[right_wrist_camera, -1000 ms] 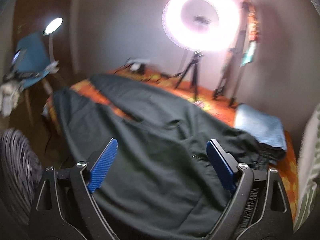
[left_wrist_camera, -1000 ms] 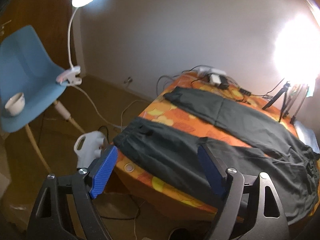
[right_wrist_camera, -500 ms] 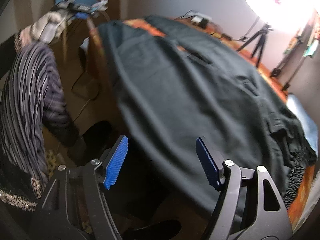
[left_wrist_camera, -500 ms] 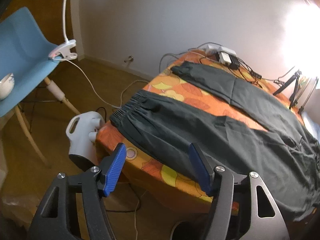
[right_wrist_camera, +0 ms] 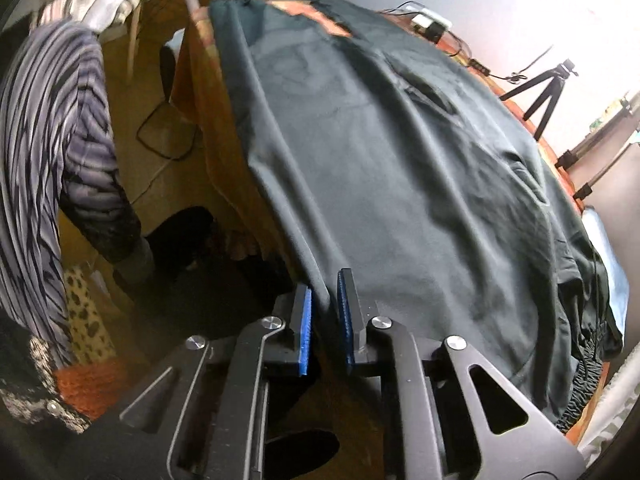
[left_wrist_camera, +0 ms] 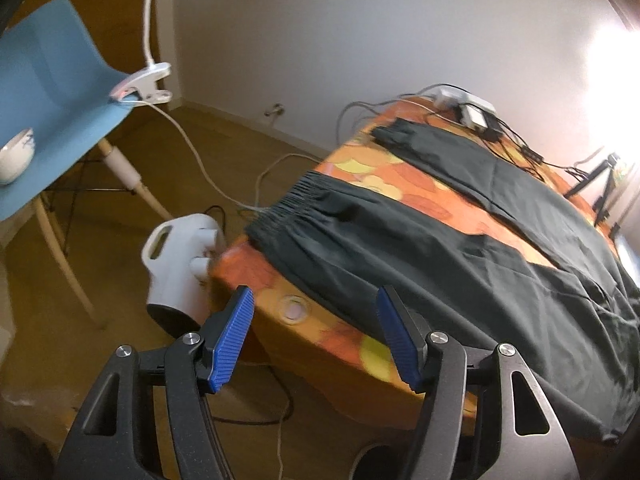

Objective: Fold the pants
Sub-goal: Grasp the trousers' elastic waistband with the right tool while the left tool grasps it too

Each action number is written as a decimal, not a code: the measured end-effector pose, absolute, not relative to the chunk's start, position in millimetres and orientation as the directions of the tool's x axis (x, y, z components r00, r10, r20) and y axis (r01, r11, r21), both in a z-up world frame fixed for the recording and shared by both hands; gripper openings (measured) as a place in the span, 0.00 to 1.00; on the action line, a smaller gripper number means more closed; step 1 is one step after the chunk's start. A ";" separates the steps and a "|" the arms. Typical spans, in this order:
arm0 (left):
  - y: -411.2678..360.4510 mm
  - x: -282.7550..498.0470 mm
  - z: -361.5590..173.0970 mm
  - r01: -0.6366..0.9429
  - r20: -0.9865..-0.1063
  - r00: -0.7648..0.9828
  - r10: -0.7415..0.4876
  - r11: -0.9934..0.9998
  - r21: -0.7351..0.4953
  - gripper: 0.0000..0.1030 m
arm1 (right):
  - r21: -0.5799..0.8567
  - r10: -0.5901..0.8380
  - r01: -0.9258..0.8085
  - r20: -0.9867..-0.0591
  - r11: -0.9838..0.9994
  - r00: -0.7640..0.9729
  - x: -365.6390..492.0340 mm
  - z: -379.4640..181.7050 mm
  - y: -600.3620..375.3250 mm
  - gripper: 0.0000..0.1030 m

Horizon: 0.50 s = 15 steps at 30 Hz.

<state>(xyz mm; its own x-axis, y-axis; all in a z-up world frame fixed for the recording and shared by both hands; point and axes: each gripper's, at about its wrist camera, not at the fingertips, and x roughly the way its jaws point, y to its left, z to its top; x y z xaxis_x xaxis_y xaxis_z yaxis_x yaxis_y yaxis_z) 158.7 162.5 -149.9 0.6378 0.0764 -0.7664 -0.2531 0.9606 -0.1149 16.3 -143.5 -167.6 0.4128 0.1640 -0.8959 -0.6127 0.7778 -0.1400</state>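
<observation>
Dark grey pants (left_wrist_camera: 440, 260) lie spread on the table with the orange patterned cloth (left_wrist_camera: 380, 176), legs apart, the gathered hem of the near leg at the table's left end. My left gripper (left_wrist_camera: 314, 294) hovers open over the table's near corner, just short of that leg, nothing between its pads. In the right wrist view the pants (right_wrist_camera: 400, 160) drape over the table's near edge. My right gripper (right_wrist_camera: 325, 284) points steeply down there, its jaws closing with the hanging edge of the cloth pinched between the blue pads.
A blue chair (left_wrist_camera: 48, 92) with a white bowl (left_wrist_camera: 14, 156) and a clip lamp (left_wrist_camera: 140, 84) stands left. On the floor by the table corner sits a white jug-shaped appliance (left_wrist_camera: 176, 264). Cables and adapters (left_wrist_camera: 468, 108) and a tripod (right_wrist_camera: 548, 88) sit at the far edge. A striped sleeve (right_wrist_camera: 52, 140) is left.
My right gripper dropped and tipped down to the pants' near edge and its jaws came together on the cloth. The left gripper sank toward the table corner and narrowed slightly.
</observation>
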 end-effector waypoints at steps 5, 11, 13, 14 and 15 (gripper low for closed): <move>186.8 171.1 -154.7 -0.284 -0.770 0.631 0.097 0.952 -0.113 0.62 | -0.170 0.154 -0.575 -0.869 0.800 0.471 32.3 -144.2 -148.4 0.05; 214.2 203.1 -166.6 -0.306 -0.791 0.610 0.058 0.937 -0.167 0.62 | -0.222 0.098 -0.520 -0.850 0.825 0.518 60.6 -131.0 -152.6 0.05; 219.7 213.5 -173.3 -0.317 -0.802 0.593 0.070 0.936 -0.153 0.62 | -0.227 0.089 -0.510 -0.848 0.829 0.522 67.7 -130.1 -154.4 0.05; 221.7 217.6 -176.2 -0.320 -0.807 0.586 0.073 0.936 -0.147 0.62 | -0.229 0.086 -0.508 -0.848 0.830 0.524 70.0 -130.1 -155.0 0.05; 223.2 221.3 -179.4 -0.324 -0.813 0.578 0.076 0.935 -0.143 0.62 | -0.233 0.082 -0.506 -0.847 0.831 0.525 72.6 -130.1 -155.0 0.05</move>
